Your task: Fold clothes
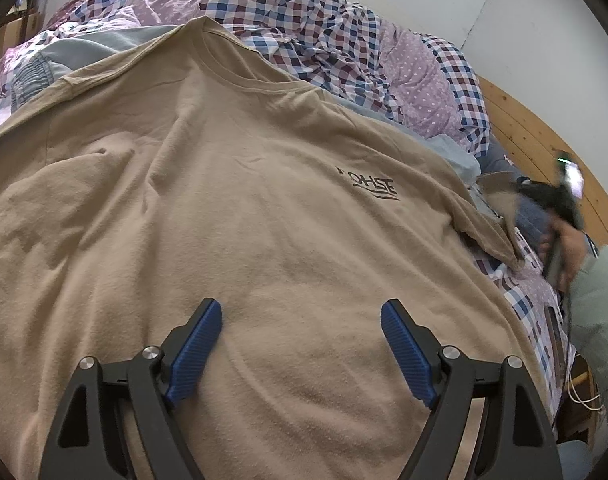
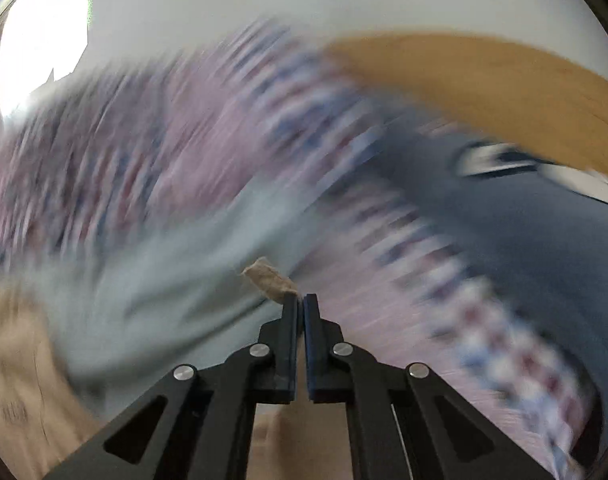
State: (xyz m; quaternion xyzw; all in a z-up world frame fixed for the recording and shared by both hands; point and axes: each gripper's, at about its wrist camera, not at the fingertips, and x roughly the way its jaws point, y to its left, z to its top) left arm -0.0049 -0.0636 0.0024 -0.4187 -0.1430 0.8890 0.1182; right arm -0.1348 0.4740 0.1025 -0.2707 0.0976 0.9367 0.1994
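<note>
The tan T-shirt (image 1: 240, 216) lies spread chest-up over the bed, its ribbed neckline at 12 o'clock in the left wrist view and its hem running under the camera at 6. So its long axis runs from 6 to 12, straight away from the left gripper (image 1: 302, 320), whose blue-padded jaws stand wide apart and grasp nothing, poised over the lower belly of the shirt. The cloth looks soft and slightly rumpled, with shallow creases on the 9 o'clock side and a small dark printed logo (image 1: 368, 185) toward 2 o'clock.

The relation that matters is at 3 o'clock: the shirt's sleeve ends there, and the right gripper (image 1: 559, 204) sits at that sleeve, far nearer to it than the left one is. In the right wrist view its jaws are clenched together, and a small tan scrap of sleeve edge (image 2: 270, 278) pokes out at 11 o'clock from the right gripper (image 2: 300, 300) tips, so it appears to be pinching the sleeve. That view is heavily blurred; the checked quilt (image 1: 304, 20) and a pale blue garment (image 2: 176, 264) can just be made out beyond.

Judging by this, the sleeve would fold inward, from 3 toward 9 o'clock across the chest, while the left gripper is free to pin or take the hem
</note>
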